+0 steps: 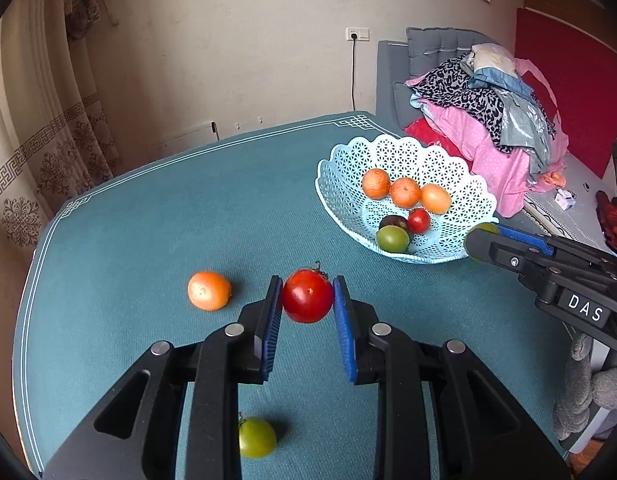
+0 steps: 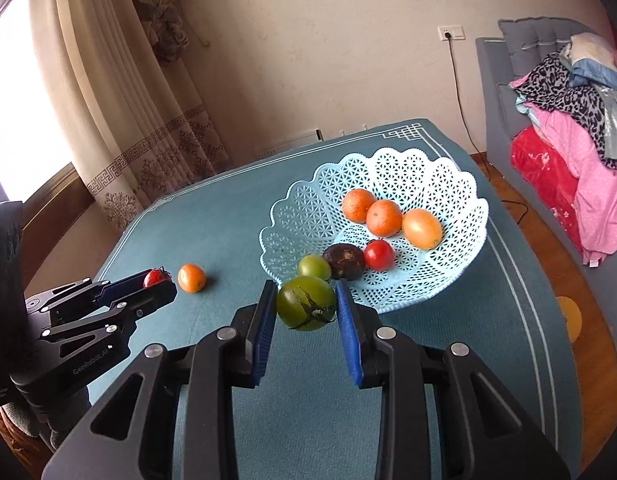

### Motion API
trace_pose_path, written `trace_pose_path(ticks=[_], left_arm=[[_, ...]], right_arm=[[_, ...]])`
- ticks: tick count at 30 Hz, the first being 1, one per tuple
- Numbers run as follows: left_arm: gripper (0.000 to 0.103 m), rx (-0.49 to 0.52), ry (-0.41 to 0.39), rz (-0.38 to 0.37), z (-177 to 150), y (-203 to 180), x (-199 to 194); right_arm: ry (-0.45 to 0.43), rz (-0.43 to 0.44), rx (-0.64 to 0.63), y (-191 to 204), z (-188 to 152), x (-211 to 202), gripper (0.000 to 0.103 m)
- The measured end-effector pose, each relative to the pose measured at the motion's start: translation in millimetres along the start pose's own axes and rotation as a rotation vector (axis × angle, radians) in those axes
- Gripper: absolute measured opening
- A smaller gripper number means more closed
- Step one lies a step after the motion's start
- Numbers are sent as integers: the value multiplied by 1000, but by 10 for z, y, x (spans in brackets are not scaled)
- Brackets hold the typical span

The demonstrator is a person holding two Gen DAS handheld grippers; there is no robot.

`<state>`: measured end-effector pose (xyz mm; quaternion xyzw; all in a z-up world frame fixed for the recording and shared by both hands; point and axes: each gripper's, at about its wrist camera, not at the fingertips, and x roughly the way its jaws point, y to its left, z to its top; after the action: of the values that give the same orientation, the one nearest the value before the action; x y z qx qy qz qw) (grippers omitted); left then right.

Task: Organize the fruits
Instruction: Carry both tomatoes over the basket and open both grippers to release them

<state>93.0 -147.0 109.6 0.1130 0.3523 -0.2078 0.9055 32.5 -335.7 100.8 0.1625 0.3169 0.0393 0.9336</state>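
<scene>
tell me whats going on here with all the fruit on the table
A person is sorting fruit into a pale blue basket using a gripper in each hand. The left gripper is shut on a red tomato; the right gripper is shut on a green tomato near the basket's rim. Six fruits are already in the basket. An orange fruit and a small green tomato are left on the table.

I see a cream wall [image 1: 236, 40] with a socket [image 1: 357, 33] and a black cord hanging from it. Patterned beige curtains [image 2: 120, 112] frame a bright window [image 2: 16, 112] on my left. A grey sofa [image 2: 504, 92] piled with clothes [image 1: 504, 120] stands right, on wooden floor [image 2: 548, 248].
</scene>
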Motion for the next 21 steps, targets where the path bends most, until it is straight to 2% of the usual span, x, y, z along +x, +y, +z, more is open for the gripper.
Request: trace_pose_path(ticks=[12, 21], left_arm=[[26, 50, -3, -44, 320, -262, 236], [26, 97, 10, -57, 528, -454, 485]], right_arm=[[-6, -55, 51, -353, 111, 141, 30], [-9, -81, 57, -471, 142, 208, 30]])
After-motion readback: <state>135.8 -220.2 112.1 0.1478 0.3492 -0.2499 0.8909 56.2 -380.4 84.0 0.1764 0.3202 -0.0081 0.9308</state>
